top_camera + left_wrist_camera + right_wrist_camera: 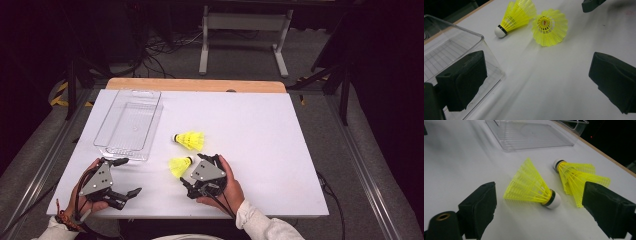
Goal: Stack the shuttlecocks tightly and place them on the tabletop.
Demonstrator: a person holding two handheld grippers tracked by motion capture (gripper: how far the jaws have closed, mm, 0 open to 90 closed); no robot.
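On the white table (260,130), the whole right half and the far middle lie bare, giving open passage. The clear tray (129,125) blocks the far left. Two yellow shuttlecocks, the far shuttlecock (190,140) and the near shuttlecock (180,166), lie close together at the centre, leaving a narrow lane between them and the tray's near corner.
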